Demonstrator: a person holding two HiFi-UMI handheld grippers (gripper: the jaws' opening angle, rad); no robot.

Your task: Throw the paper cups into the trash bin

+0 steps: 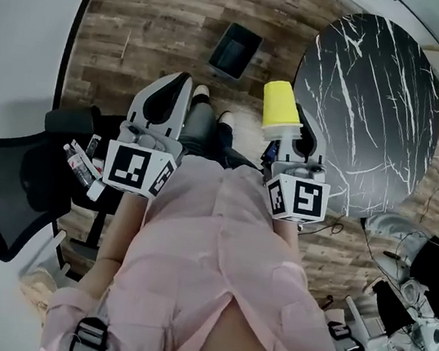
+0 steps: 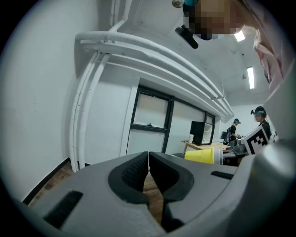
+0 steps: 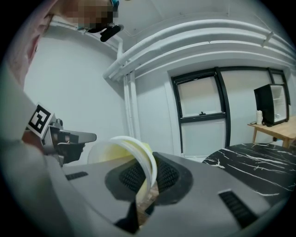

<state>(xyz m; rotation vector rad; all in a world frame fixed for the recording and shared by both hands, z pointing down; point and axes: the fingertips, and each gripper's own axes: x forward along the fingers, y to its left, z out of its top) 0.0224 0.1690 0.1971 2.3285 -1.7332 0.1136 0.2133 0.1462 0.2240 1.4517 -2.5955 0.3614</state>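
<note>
One yellow paper cup [image 1: 281, 106] is clamped by its rim in the fingers of our right gripper [image 3: 147, 178], above the wooden floor [image 1: 153, 20] beside the black marble table [image 1: 378, 113]. Our left gripper [image 2: 148, 163] keeps its fingers clenched on nothing. The dark trash bin [image 1: 235, 49] stands on the floor ahead, apart from the cup.

Left gripper [image 1: 171, 93] has its jaws pressed together, while right gripper [image 1: 295, 138] pinches a yellow paper cup [image 1: 280, 104].
</note>
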